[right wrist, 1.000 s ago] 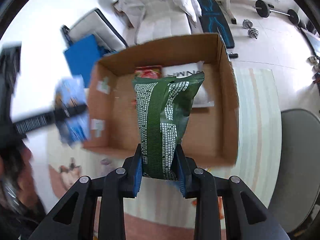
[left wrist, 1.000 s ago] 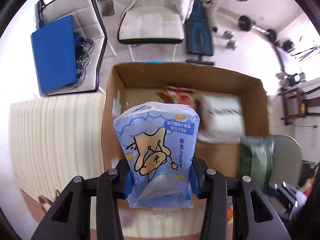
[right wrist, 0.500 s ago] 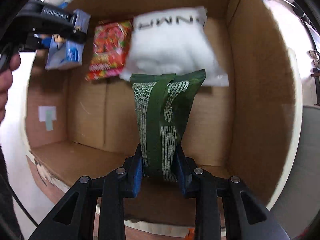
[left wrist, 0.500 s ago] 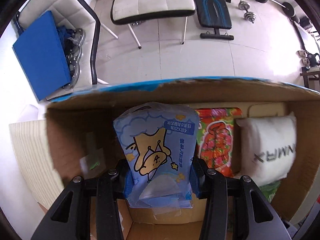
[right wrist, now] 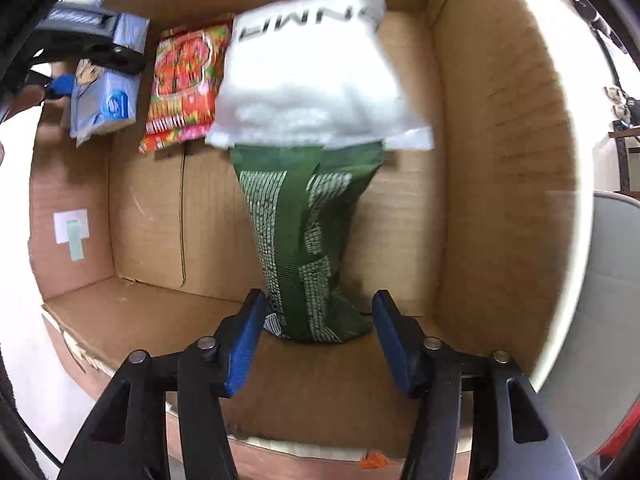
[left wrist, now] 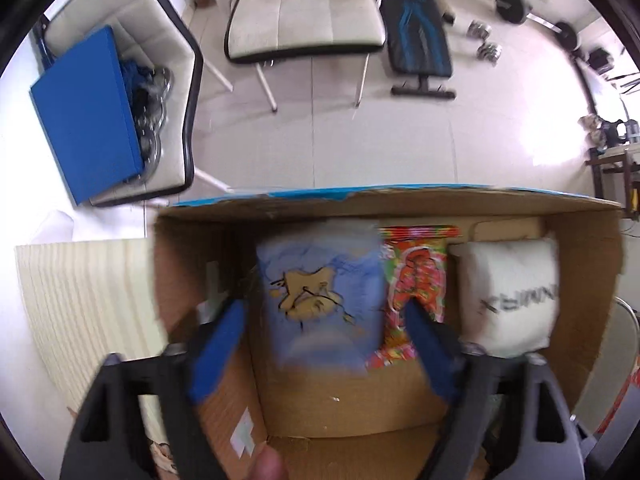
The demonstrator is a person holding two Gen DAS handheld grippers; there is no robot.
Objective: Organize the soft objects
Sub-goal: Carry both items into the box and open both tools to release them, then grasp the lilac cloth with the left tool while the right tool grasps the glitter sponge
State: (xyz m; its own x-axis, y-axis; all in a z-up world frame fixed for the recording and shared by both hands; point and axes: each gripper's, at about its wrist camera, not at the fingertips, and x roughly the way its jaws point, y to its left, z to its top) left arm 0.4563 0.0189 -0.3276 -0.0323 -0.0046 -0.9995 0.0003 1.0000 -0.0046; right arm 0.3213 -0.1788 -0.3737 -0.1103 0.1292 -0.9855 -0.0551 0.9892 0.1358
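Observation:
Both grippers are inside a cardboard box (left wrist: pixel 420 204) (right wrist: pixel 500 140). My left gripper (left wrist: pixel 324 344) is open, its blue pads apart from the blue tissue pack (left wrist: pixel 320 300) that lies blurred between them against the far wall. My right gripper (right wrist: pixel 316 336) is open around the green packet (right wrist: pixel 304 240), which lies on the box floor. A red snack bag (left wrist: pixel 416 280) (right wrist: pixel 184 80) and a white pillow pack (left wrist: pixel 508 296) (right wrist: pixel 308 76) lie along the far wall. The right wrist view shows the tissue pack (right wrist: pixel 104 104) with the left gripper (right wrist: pixel 88 40) at it.
Beyond the box stand a white chair (left wrist: pixel 304 8), a second chair with a blue folder (left wrist: pixel 84 120), a weight bench (left wrist: pixel 416 28) and dumbbells (left wrist: pixel 488 48). A pale striped mat (left wrist: pixel 80 308) lies left of the box. A grey chair (right wrist: pixel 616 264) is at the right.
Both grippers have opened. The left one let go of the blue tissue pack beside the red bag; the right one let go of the green packet on the box floor.

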